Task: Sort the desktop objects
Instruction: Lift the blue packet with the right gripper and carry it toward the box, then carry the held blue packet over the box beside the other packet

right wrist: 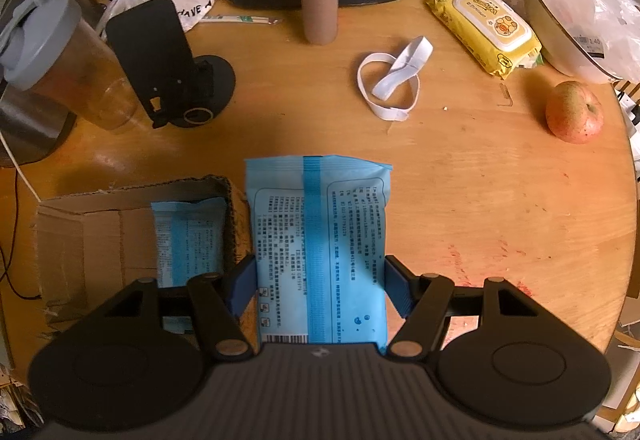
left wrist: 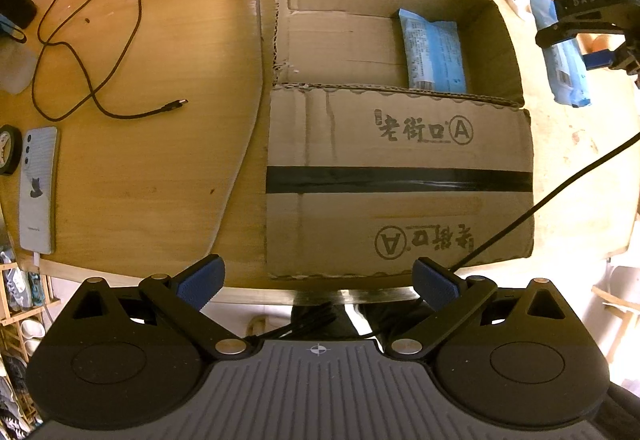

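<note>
While left wrist misses it, right wrist shows apple [right wrist: 574, 111]

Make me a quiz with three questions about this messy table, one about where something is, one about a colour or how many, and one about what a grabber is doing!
1. Where is the apple?
A. inside the cardboard box
B. on the bare table near its right edge
C. on top of the yellow wipes pack

2. How many blue packets are inside the cardboard box?
A. none
B. one
C. three

3. What is the right gripper doing?
A. holding a blue packet
B. holding the white band
C. open with nothing in it

Answers:
1. B, the apple sits alone on the wooden table, apart from the yellow wipes pack.
2. B, one blue packet in the box lies against its right wall.
3. A, its fingers press both sides of the held blue packet, while the left gripper is open and holds nothing.
</note>
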A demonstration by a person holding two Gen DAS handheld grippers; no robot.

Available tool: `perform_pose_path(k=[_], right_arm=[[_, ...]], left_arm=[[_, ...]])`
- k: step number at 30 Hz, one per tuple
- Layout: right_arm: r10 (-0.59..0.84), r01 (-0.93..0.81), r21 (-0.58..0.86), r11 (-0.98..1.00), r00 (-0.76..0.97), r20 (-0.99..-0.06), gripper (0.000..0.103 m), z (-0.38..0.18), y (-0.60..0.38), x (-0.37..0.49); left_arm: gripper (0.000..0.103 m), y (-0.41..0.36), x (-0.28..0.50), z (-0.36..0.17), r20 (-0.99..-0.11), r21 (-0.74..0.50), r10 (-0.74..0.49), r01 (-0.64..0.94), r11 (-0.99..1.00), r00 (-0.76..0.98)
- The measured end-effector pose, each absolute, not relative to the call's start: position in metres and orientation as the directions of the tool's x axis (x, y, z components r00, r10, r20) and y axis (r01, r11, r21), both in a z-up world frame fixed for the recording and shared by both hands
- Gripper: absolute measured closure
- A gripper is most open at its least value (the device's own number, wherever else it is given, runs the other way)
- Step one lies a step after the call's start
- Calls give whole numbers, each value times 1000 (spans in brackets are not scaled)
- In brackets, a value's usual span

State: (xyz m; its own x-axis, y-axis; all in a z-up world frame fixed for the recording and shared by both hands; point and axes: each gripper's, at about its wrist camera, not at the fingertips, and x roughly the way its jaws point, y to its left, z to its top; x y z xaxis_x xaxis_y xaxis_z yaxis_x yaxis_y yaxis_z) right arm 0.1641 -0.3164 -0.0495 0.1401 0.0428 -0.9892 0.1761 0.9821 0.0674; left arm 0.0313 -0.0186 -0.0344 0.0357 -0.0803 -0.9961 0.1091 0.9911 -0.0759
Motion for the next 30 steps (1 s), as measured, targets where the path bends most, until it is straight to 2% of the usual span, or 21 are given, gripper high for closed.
perform_pose_path(k=[30], right_arm=[[54,160,79,984,152,-987,37,-45,-259,167]], left_arm=[[0,4,27,-34,-996,-79,-83,100,992,41]])
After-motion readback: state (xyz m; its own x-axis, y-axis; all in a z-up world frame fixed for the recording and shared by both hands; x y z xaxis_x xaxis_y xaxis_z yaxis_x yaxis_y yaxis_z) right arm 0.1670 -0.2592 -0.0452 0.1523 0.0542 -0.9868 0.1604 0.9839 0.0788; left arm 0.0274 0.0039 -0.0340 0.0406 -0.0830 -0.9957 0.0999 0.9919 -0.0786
